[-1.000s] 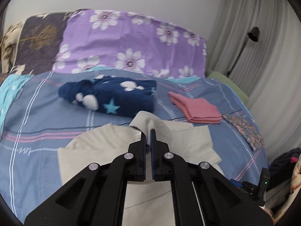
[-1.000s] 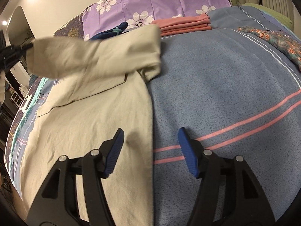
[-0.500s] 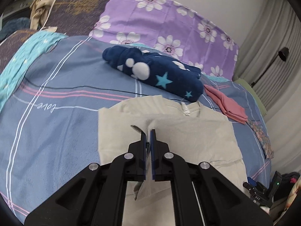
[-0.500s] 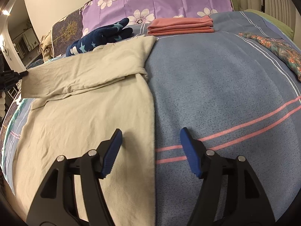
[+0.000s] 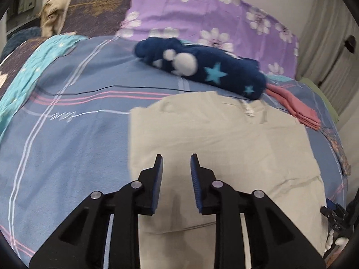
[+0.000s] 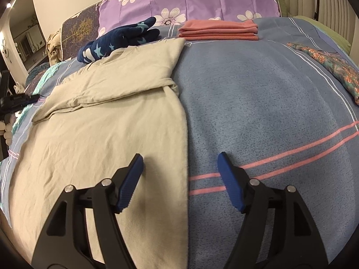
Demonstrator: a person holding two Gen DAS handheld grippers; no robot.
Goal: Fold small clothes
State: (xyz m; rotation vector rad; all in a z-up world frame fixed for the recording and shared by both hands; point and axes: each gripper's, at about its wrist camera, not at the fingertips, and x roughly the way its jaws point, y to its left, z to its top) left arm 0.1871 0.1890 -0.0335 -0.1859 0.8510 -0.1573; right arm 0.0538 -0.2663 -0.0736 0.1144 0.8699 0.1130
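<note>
A beige T-shirt (image 5: pixel 224 143) (image 6: pixel 107 130) lies on the blue striped bedspread (image 6: pixel 258 103), one sleeve folded in over its body. My left gripper (image 5: pixel 176 163) hovers over the shirt's folded left side. Its jaws are opening, and no cloth is between them. My right gripper (image 6: pixel 180 163) straddles the shirt's right long edge, one fingertip (image 6: pixel 138 160) over the cloth and the other over the bedspread. Its jaws are opening wide and hold nothing.
A rolled navy blanket with stars (image 5: pixel 202 65) (image 6: pixel 116 40) lies beyond the shirt's collar. A folded pink stack (image 6: pixel 219 30) (image 5: pixel 298 107) sits to its right. A floral cloth (image 6: pixel 332 67) lies at the right edge. Purple flowered pillows (image 5: pixel 213 18) line the headboard.
The left gripper came down, laid the sleeve it was holding flat on the shirt, and its jaws opened, letting the cloth go. The right gripper's jaws widened a little.
</note>
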